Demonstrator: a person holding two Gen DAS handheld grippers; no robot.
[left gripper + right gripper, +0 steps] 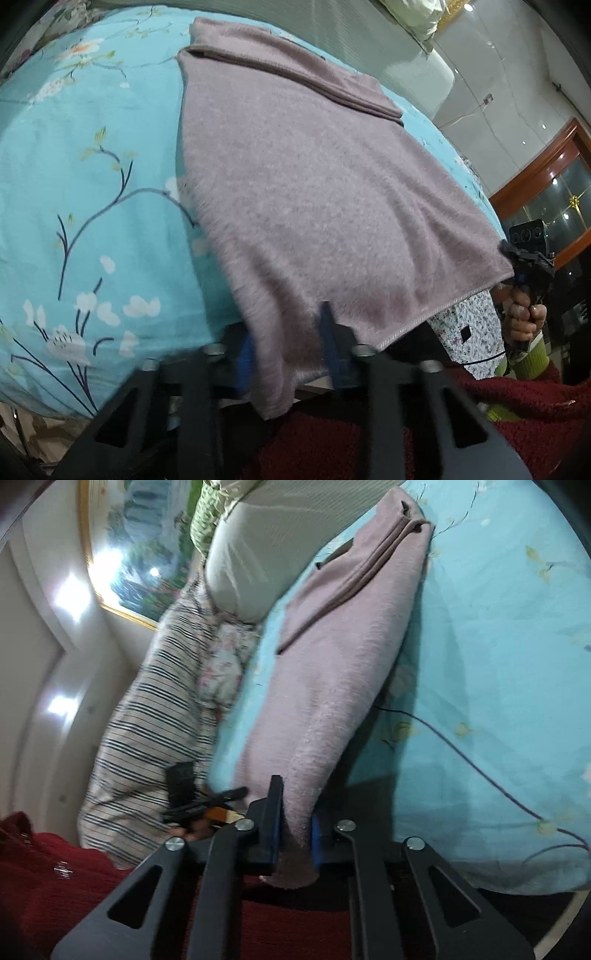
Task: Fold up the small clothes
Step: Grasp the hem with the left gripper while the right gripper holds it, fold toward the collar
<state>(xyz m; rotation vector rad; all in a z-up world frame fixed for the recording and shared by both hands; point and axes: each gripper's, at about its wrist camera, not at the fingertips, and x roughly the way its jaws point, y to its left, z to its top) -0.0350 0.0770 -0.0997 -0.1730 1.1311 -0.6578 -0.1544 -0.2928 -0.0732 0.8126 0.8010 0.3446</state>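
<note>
- Mauve fleece, soft and fuzzy: the small garment (pixel 314 192) lies spread on the bed (pixel 92 184), over a turquoise floral sheet, its near hem raised off the mattress and hanging over the near bed edge.
- Left hand-held gripper (pixel 288 347) has its blue-padded jaws closed down onto the near left corner of the cloth; a tongue of fabric droops out below the jaws.
- Right hand-held gripper (pixel 293 830) is likewise pinched tight on the opposite near corner, with a bunched ridge of cloth running away from it in the right wrist view.
- In the left wrist view the right tool shows at the far right end of the hem, so the two grips sit well apart, with the hem stretched between them.
- Key relation: the garment's long axis runs straight away from both hand-held grippers, toward the far end, where a folded band (pixel 280 70) already lies across it.
- Neither hand is nearer; both sit at the near hem, with all the free cloth ahead of them.
- My read: the coming move calls for carrying the near hem forward along that axis, both hands level, to lay it toward the far band.
- Risk, as I judge it: uneven travel would skew the fold, and the fleece may drag on the sheet.
- Striped bedding (pixel 147 720) lies beside the cloth on the right tool's left flank.
</note>
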